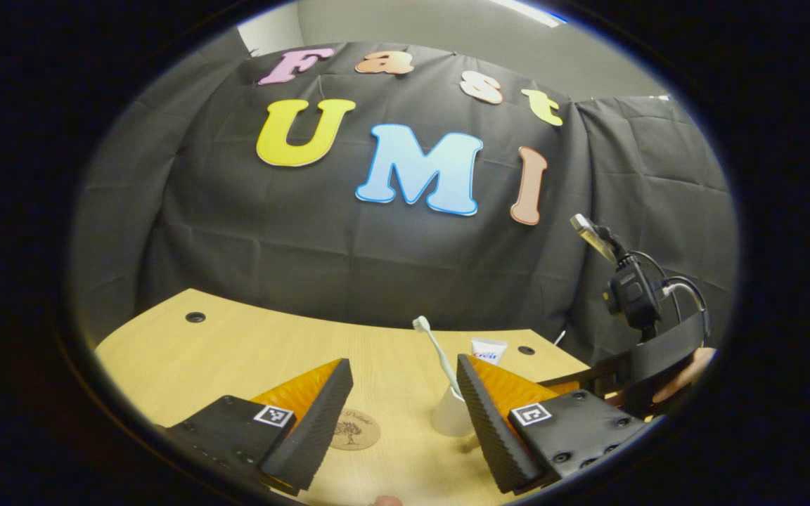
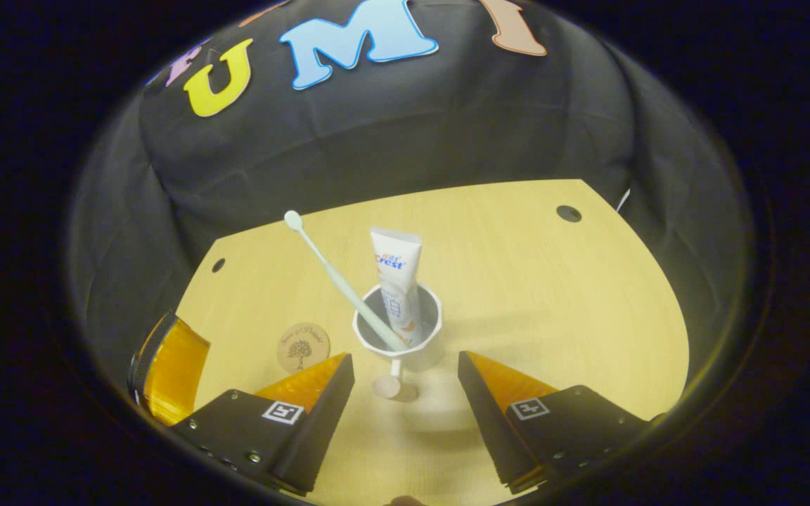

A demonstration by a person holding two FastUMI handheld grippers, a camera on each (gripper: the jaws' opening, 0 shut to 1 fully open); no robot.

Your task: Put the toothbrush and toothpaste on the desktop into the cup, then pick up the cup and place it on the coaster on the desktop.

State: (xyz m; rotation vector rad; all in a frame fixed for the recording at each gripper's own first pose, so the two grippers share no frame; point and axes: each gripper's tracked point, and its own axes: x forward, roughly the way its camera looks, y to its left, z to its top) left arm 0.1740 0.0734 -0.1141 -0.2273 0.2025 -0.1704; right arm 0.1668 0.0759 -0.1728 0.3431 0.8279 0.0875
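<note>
With both hand-held grippers spread wide and empty, the right hand-held gripper (image 2: 405,393) hovering above, we judge the light, top-heavy stemmed cup (image 2: 397,325), holding toothbrush (image 2: 338,281) and toothpaste (image 2: 398,277), best gripped around its bowl, the coaster (image 2: 303,346) at its 9 o'clock on the table (image 2: 553,295).

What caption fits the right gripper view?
Open right gripper above a cup holding toothbrush and toothpaste, beside the coaster.

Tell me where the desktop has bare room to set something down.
Bare wood lies right of the cup out to the desktop edge, and behind it toward the cloth. Crowded: the left, where the coaster sits near the cup.
</note>
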